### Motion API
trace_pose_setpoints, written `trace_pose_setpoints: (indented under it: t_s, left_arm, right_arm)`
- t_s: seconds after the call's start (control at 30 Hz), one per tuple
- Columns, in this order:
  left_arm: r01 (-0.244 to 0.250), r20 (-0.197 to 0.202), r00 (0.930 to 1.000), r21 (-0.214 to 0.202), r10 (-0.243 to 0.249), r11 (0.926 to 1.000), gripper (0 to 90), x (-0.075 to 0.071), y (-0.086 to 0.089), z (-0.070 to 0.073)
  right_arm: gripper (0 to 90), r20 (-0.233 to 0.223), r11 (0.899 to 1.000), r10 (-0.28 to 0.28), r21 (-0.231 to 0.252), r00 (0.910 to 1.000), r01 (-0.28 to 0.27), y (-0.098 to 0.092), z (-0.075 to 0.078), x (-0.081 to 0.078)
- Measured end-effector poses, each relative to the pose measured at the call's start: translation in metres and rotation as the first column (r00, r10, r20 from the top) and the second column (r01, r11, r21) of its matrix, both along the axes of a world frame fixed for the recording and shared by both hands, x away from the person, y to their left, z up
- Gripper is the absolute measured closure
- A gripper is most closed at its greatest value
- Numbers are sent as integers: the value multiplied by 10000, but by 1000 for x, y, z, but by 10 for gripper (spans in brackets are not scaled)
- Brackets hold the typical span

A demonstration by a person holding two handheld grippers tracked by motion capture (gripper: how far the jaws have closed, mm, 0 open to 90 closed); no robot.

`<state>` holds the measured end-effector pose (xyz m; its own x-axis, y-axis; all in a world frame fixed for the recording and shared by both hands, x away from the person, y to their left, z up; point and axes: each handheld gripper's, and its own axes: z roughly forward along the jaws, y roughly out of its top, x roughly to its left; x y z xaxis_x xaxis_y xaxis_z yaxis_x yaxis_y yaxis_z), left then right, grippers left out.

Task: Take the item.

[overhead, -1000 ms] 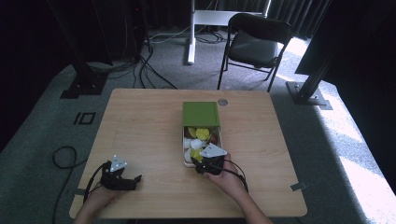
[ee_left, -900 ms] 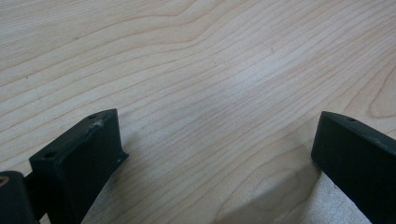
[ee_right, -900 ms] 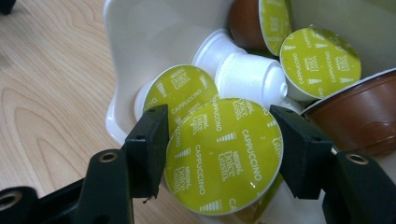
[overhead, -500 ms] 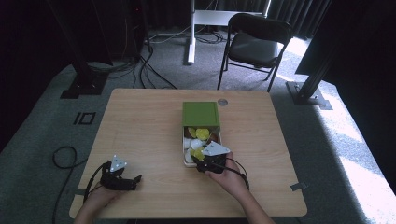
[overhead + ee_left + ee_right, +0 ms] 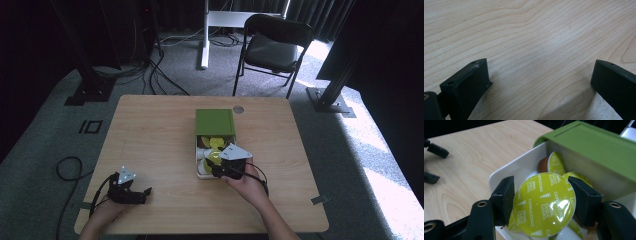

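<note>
- Right now, in the right gripper view, the right gripper (image 5: 544,206) is clamped on a lime-green coffee capsule (image 5: 544,203), one black jaw against each side of its round foil lid, which reads "Cappuccino" and faces the camera at the centre of the frame.
- Behind and below the held capsule sits the white tray (image 5: 506,168), with more capsules (image 5: 555,163) in it; one at upper centre stands on its edge and shows a brown body.
- Across the upper right of that view, the green sleeve (image 5: 594,142) covers the tray's far part.
- Seen from the high view, the right gripper (image 5: 220,169) is at centre frame over the open near end of the white tray (image 5: 196,160), the green sleeve (image 5: 215,122) just above it in the picture, and the capsule (image 5: 212,159) shows as a yellow-green patch at the jaws.
- Down at the lower left of the high view, the left gripper (image 5: 142,192) rests on the wooden table (image 5: 150,135), well apart from the tray.
- Its own view shows the jaws spread wide, one at each lower corner of the frame, with bare wood grain (image 5: 536,50) between them.
</note>
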<state>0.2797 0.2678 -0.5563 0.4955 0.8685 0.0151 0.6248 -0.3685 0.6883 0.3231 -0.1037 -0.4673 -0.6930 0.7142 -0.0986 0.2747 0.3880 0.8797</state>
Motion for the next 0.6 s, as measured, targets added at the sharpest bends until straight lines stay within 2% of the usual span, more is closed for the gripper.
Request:
trace_pose_setpoints:
  t_s: [0.37,0.6]
  left_arm:
    - [-8,15,10000,-7,8,10000,28,0,0,0]
    - [-5,12,10000,-4,5,10000,28,0,0,0]
  right_arm:
    - [403,768,9965,-656,559,9949,614,-21,27,9]
    - [402,1083,9923,-1099,690,9880,1028,-35,34,17]
